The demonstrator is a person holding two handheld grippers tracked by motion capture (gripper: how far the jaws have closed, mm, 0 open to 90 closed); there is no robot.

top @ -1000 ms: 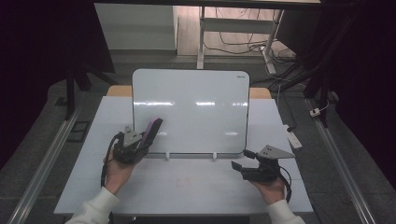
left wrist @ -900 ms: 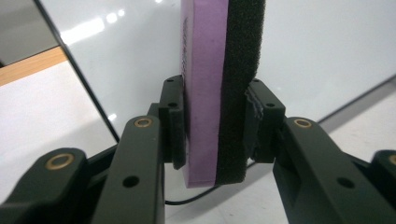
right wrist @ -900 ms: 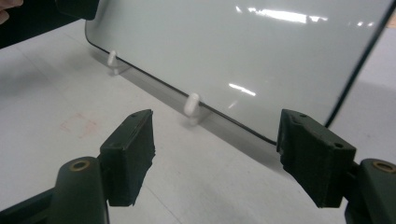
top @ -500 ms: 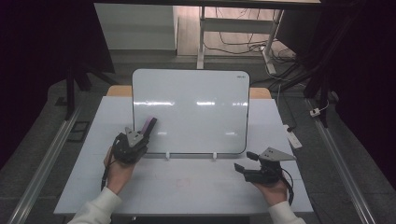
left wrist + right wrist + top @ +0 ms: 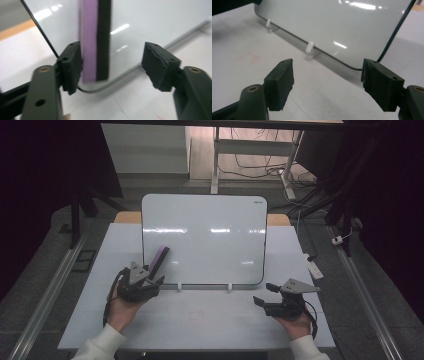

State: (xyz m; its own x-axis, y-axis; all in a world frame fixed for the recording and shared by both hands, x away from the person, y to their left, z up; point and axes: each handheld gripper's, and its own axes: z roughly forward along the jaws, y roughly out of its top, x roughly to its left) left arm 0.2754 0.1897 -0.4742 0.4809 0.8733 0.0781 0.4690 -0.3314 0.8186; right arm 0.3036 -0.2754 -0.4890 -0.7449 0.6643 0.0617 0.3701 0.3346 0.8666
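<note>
While the left gripper (image 5: 150, 282) sits at the lower left corner of the whiteboard (image 5: 205, 237), its jaws have just been opening and now stand wide, with the purple-and-black eraser (image 5: 95, 40) between them, against the left pad and clear of the right one, its black face on the board. The right gripper (image 5: 263, 295) rests on the table (image 5: 200, 320) near the board's lower right corner, jaws wide apart and holding nothing.

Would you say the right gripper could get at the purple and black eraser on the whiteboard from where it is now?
Probably yes. The right gripper is open and empty, with bare table between it and the eraser. But the left gripper, whose jaws have just been opening, sits around the eraser and would crowd it.
</note>
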